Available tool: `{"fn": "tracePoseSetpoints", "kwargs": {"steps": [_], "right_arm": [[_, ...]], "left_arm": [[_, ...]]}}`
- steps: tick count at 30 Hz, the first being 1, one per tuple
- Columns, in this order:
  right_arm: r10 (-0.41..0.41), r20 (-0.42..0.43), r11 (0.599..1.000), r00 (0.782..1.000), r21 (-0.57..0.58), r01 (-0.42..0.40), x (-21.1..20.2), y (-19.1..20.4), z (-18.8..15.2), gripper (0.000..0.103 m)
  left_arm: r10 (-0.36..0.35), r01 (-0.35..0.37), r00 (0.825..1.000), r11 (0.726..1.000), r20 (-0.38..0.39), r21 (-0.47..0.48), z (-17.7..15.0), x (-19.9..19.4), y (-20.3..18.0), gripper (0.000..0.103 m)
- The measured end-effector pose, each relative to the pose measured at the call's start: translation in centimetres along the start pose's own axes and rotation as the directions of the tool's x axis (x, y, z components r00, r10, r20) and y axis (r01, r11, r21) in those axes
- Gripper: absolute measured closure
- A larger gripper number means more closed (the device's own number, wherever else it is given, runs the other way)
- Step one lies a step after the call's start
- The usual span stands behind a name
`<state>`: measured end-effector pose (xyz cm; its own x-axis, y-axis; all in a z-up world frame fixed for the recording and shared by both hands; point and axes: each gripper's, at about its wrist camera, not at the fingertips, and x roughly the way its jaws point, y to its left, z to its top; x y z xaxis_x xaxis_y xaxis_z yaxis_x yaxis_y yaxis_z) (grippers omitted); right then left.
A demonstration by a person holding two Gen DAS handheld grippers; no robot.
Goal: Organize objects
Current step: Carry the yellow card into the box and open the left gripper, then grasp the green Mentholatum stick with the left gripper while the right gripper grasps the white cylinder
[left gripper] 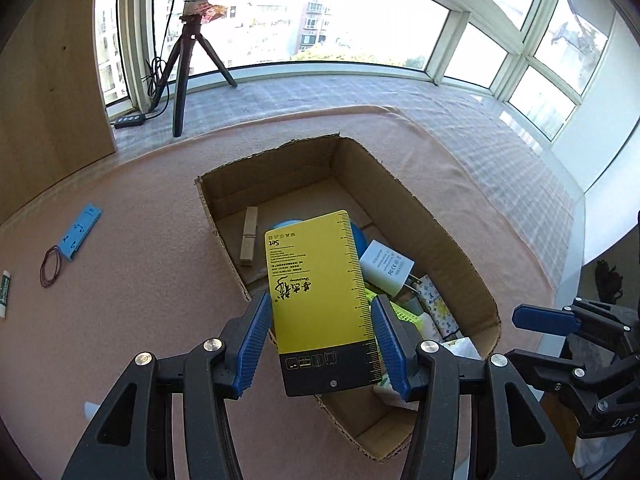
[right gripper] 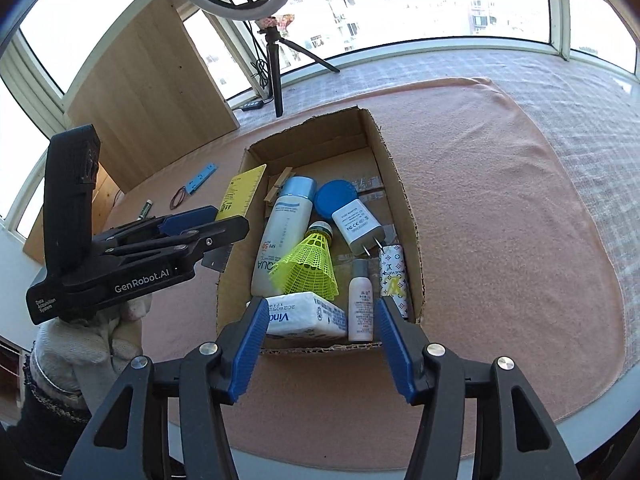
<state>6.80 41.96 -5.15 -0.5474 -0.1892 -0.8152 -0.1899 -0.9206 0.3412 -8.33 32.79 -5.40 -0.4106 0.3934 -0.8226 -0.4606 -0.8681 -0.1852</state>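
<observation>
My left gripper (left gripper: pixel 322 312) is shut on a yellow and black ruler card (left gripper: pixel 320 280), holding it by its two long edges above the near left edge of an open cardboard box (left gripper: pixel 280 168). The card (right gripper: pixel 242 194) and the left gripper (right gripper: pixel 200 220) also show in the right wrist view. The box (right gripper: pixel 400 200) holds a sunscreen bottle (right gripper: pixel 282 236), a yellow shuttlecock (right gripper: pixel 310 264), a white charger (right gripper: pixel 358 222), a blue lid (right gripper: pixel 334 198), a tissue pack (right gripper: pixel 306 318), a small white bottle (right gripper: pixel 360 300) and a clothespin (right gripper: pixel 276 190). My right gripper (right gripper: pixel 318 328) is open and empty at the box's near edge.
On the pink cloth (left gripper: pixel 140 240) left of the box lie a blue strip (left gripper: pixel 80 232), a red rubber band (left gripper: pixel 52 266) and a small tube (left gripper: pixel 4 294). A ring light tripod (left gripper: pixel 188 64) and a wooden board (left gripper: pixel 52 92) stand at the back by the window.
</observation>
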Motion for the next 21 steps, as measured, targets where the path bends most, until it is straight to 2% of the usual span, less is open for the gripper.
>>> {"fn": "tracePoseSetpoints", "kwargs": {"steps": [4,5,7,9,14,17,21], "right_arm": [[0.003,-0.007,1.0,1.0,-0.006,-0.003,0.3,0.5,0.0,0.049],[0.005,-0.01,1.0,1.0,-0.009,-0.005,0.4,0.7,0.0,0.049],[0.011,-0.017,1.0,1.0,-0.021,-0.012,0.6,1.2,0.0,0.045],[0.025,-0.019,0.999,1.0,-0.036,-0.026,0.7,1.8,-0.1,0.039],[0.008,-0.004,0.997,1.0,-0.08,-0.008,0.8,3.7,-0.1,0.037],[0.018,-0.007,0.996,1.0,-0.082,-0.019,1.1,4.6,-0.1,0.033],[0.017,-0.011,0.997,1.0,-0.082,-0.017,1.9,5.9,-0.1,0.032]], "left_arm": [[-0.024,0.024,1.0,1.0,0.005,0.003,0.1,-0.2,0.0,0.047],[-0.029,0.029,1.0,1.0,0.003,0.004,0.1,-0.3,0.1,0.043],[-0.031,0.031,0.999,1.0,0.009,-0.001,0.1,-0.6,0.3,0.026],[-0.032,0.032,0.999,0.999,0.019,-0.007,0.0,-1.1,0.7,0.026],[-0.024,0.025,0.999,0.999,0.033,-0.043,-0.6,-2.3,2.7,0.026],[-0.009,0.011,0.999,0.998,0.038,-0.055,-1.1,-3.2,4.2,0.026],[0.018,-0.014,0.999,0.996,0.044,-0.084,-2.2,-4.5,6.8,0.026]]}}
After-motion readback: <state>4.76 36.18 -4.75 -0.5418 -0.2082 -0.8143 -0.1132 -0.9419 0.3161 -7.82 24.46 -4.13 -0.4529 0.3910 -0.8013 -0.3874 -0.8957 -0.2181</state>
